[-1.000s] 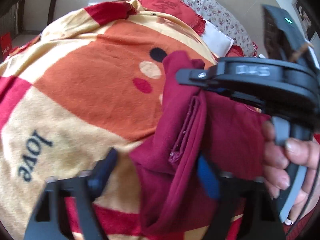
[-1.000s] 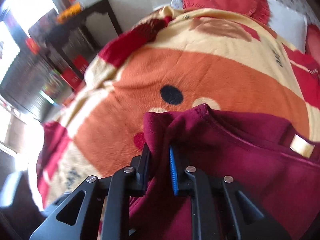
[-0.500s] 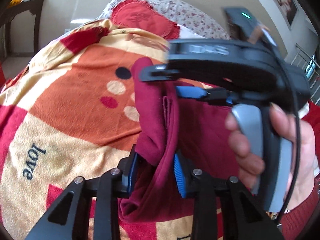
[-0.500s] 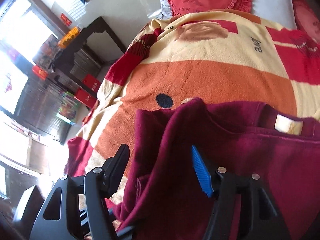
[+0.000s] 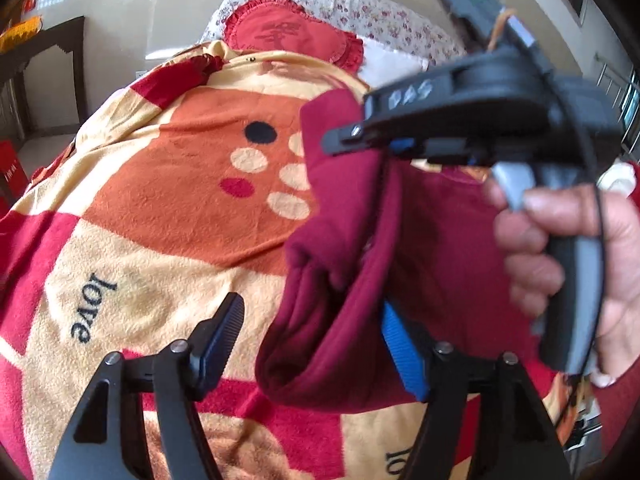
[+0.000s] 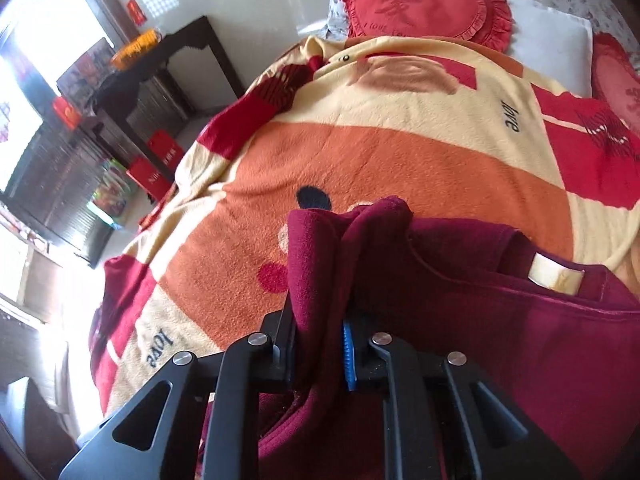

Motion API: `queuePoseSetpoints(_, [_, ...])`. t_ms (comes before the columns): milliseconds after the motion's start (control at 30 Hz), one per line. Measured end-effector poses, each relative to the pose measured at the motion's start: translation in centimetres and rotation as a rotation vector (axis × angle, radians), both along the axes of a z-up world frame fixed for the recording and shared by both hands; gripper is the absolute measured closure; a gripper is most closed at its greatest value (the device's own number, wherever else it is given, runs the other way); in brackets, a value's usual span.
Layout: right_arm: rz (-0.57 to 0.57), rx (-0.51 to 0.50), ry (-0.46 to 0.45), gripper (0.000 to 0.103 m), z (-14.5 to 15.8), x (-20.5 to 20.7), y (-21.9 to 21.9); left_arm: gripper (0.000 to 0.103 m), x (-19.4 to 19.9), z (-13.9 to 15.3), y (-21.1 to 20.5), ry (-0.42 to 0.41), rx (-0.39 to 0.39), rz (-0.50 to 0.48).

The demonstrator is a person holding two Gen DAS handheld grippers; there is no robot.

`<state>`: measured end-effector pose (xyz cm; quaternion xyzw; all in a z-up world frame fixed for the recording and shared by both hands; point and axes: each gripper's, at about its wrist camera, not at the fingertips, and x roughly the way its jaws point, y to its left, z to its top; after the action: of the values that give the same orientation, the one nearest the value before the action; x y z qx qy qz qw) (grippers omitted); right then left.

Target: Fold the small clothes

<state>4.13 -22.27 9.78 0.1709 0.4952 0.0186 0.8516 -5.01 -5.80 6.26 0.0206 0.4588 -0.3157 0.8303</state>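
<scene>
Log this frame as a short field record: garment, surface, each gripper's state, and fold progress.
garment: maroon fleece top, bunched, pale neck label showing
surface: orange, cream and red blanket printed "love", on a bed
left gripper: open, fabric hanging between the fingers, not pinched
right gripper: shut on a fold of the top
right hand: around the right gripper's handle
background: red heart pillow, dark side table
fold progress: top gathered, not laid flat
</scene>
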Motion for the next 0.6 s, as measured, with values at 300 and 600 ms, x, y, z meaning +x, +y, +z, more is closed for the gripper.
queuePoseSetpoints(300, [-0.009,0.015,-0.030,0.103,1.2,-2.0,-1.6,0.078,-0.7,1.2,-1.9,0.020,0.013,-0.007])
queuePoseSetpoints(600, [-0.049,0.013,-0.094,0.103,4.2,-5.4,-4.9,0.084,-3.9,5.1,-5.7,-0.062,-0.013,-0.091])
